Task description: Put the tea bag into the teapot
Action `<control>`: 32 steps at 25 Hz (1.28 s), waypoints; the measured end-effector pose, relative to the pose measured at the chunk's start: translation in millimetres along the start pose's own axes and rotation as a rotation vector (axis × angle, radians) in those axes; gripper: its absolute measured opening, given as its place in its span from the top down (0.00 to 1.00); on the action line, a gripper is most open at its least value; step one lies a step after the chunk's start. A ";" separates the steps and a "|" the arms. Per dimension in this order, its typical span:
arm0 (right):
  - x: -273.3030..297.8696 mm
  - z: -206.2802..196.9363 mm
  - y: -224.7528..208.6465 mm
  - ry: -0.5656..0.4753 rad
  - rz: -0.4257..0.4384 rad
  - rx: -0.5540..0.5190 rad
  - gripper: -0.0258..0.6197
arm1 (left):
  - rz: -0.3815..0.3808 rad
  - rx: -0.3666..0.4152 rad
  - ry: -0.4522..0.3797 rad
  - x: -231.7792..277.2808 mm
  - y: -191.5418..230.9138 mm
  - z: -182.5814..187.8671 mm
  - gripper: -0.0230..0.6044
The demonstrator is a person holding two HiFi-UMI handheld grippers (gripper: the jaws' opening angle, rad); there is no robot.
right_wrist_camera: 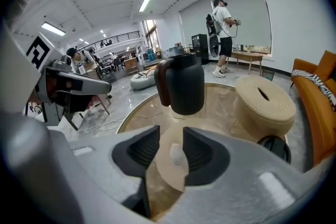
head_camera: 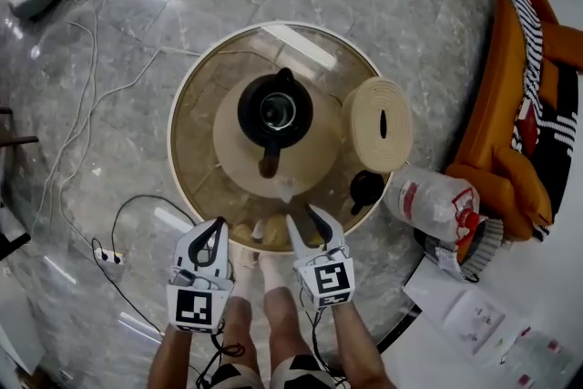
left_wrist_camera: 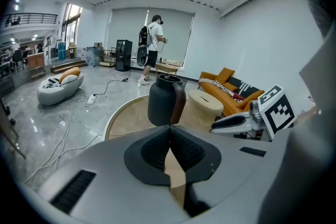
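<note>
Teapot (head_camera: 275, 111) is rounded matte black; left tongs (left_wrist_camera: 169, 131) clenched, right tongs (right_wrist_camera: 170, 132) released near tea bag (right_wrist_camera: 177, 156).

The black teapot (head_camera: 275, 111) stands upright at the middle of a round beige mat (head_camera: 232, 150) on the glass desk (head_camera: 196, 132), mouth open, brown handle toward the person. The small white tea bag (head_camera: 285, 189) lies at the mat's near edge, just beyond the handle

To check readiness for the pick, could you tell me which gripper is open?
The right gripper: its jaws stand apart, and the tea bag shows in the gap, ungripped. The left gripper's jaws are together.
</note>
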State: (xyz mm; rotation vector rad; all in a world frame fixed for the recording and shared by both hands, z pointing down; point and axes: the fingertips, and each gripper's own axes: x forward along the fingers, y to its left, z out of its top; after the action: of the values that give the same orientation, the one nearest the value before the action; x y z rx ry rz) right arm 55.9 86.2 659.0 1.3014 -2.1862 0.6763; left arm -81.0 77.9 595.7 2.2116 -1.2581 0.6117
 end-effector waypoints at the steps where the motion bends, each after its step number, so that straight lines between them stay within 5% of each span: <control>1: 4.4 -5.5 -0.9 0.011 -0.001 -0.001 0.75 | -0.002 0.007 0.000 1.4 0.2 -3.5 0.94; 17: 59.1 -65.6 -0.4 0.133 0.014 -0.064 0.75 | 0.021 -0.030 0.022 20.6 15.0 -39.7 0.94; 25: 61.0 -66.0 -5.8 0.128 -0.023 -0.081 0.96 | 0.032 -0.054 0.035 22.0 21.5 -42.7 0.94; 32: 52.8 -61.1 -8.5 0.122 -0.032 -0.077 0.96 | 0.035 -0.059 0.016 20.7 19.0 -34.8 0.94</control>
State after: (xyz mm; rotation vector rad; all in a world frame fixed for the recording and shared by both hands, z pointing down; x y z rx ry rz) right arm 51.7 87.8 740.1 1.2216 -2.0687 0.6356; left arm -92.4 78.5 639.0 2.1367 -1.2929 0.5977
